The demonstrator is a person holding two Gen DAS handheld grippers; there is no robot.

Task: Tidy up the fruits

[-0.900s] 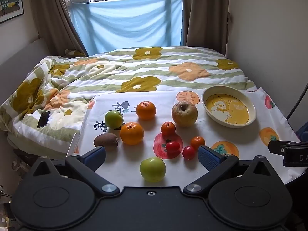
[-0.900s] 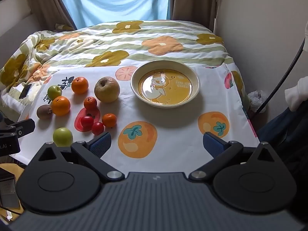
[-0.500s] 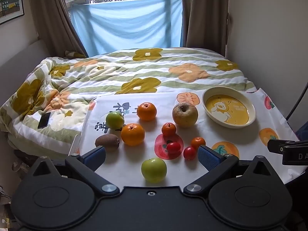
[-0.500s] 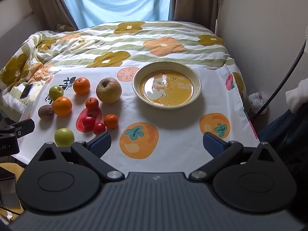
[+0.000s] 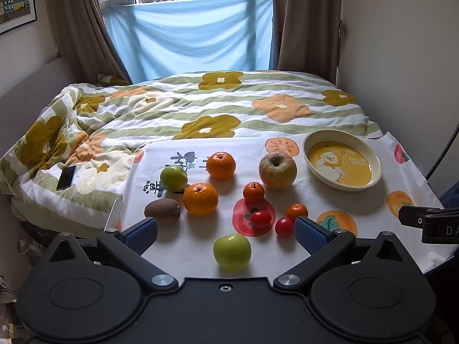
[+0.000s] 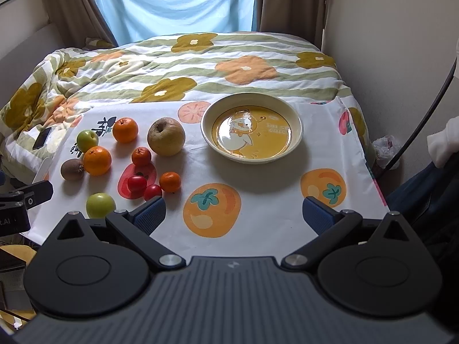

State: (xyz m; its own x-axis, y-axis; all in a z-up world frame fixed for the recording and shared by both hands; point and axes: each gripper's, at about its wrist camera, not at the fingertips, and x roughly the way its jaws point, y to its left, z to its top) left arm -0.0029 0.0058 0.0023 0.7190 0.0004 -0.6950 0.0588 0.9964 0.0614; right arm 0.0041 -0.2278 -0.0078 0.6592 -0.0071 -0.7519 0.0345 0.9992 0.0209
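Hovering over the white fruit-printed cloth (image 5: 358, 200), the left gripper (image 5: 226, 230) and right gripper (image 6: 233, 212) both stood spread wide, holding nothing. Loose fruits, among them a round green apple (image 5: 231, 251), lay left of the empty cream duck-printed ceramic bowl (image 6: 295, 132).

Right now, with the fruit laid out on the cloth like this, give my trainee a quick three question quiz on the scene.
1. True or false: the duck plate already holds fruit.
2. How many green apples are on the cloth?
3. Which fruit lies nearest the left gripper: A kiwi, B near green apple, C big yellowish apple?

Key:
1. False. The plate is empty.
2. Two, the near one and the far green apple.
3. B. It sits between the open jaws, untouched.
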